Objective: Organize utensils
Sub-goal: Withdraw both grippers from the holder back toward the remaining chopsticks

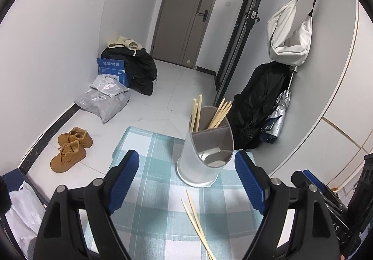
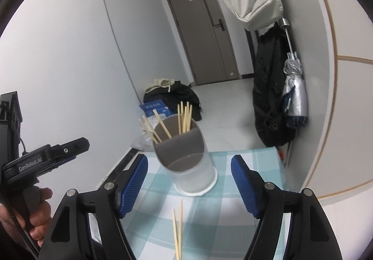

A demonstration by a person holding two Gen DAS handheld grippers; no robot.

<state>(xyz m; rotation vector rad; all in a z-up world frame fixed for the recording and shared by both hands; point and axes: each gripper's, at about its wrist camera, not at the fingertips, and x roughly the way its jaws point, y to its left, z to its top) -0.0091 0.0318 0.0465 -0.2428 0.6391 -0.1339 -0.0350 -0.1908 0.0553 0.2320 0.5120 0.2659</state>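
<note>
A white utensil holder [image 1: 202, 155] with grey dividers stands on the checked cloth [image 1: 149, 178], holding several wooden chopsticks [image 1: 219, 113] in its far compartments. Two loose chopsticks [image 1: 197, 220] lie on the cloth in front of it. My left gripper [image 1: 186, 180] is open and empty, just before the holder. In the right wrist view the holder [image 2: 188, 166] and the loose chopsticks [image 2: 177, 229] lie between the fingers of my right gripper [image 2: 189, 185], which is open and empty. The right gripper also shows at the right edge of the left wrist view [image 1: 310, 180].
Brown shoes [image 1: 70, 148], grey parcels [image 1: 105, 99] and a black bag [image 1: 139, 68] lie on the floor to the left. A black coat [image 1: 258, 106], an umbrella [image 1: 277, 115] and a white bag [image 1: 291, 36] hang on the right wall. A closed door [image 1: 186, 15] is behind.
</note>
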